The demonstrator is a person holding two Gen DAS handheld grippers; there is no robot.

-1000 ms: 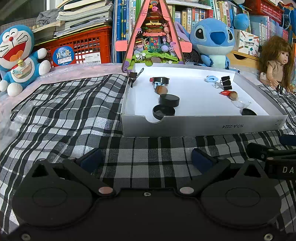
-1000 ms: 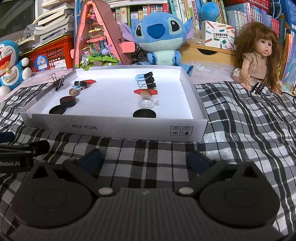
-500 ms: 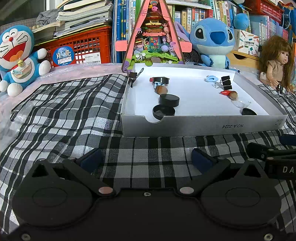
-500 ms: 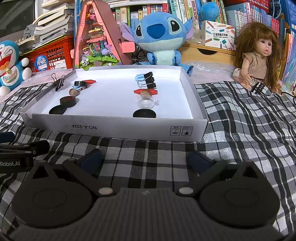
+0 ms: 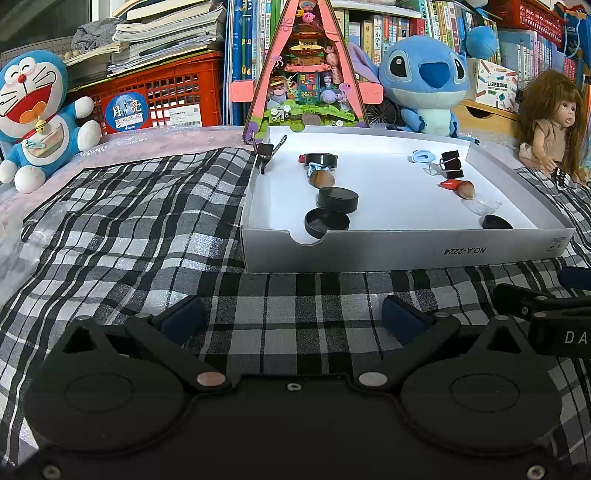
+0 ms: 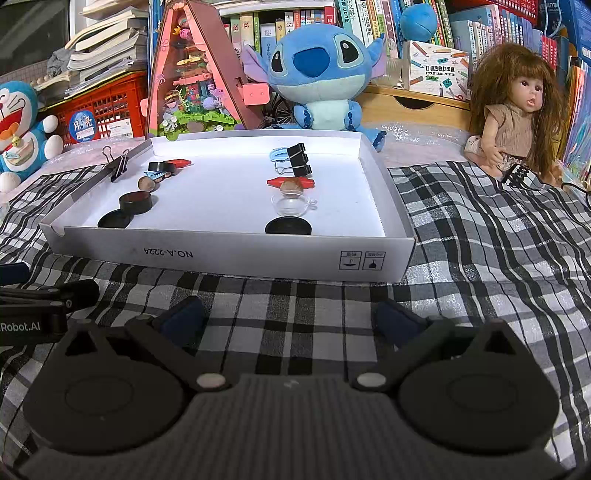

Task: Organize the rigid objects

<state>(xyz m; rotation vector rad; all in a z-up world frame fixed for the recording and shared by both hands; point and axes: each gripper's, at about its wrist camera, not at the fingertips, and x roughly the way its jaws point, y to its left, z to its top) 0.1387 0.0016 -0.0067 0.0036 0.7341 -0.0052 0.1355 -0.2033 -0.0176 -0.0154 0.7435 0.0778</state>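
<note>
surface: black-white plaid cloth (image 5: 147, 221), pink bubble wrap (image 5: 155, 140) behind it
back: bookshelf (image 6: 303, 18) packed with books, red crate (image 5: 166, 88) under stacked books (image 5: 166, 26)
toys: Doraemon (image 5: 33, 110) left, Stitch (image 6: 317, 74) centre, doll (image 6: 517, 110) right
light: even, indoor

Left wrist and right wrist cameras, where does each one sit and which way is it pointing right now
Left wrist: on the left gripper, low over the plaid cloth, facing the white tray; its open fingers show, with the other gripper at right.
Right wrist: on the right gripper, facing the same tray from further right; open fingers show, left gripper at left.
Shared: tray, blue plush, doll.
</note>
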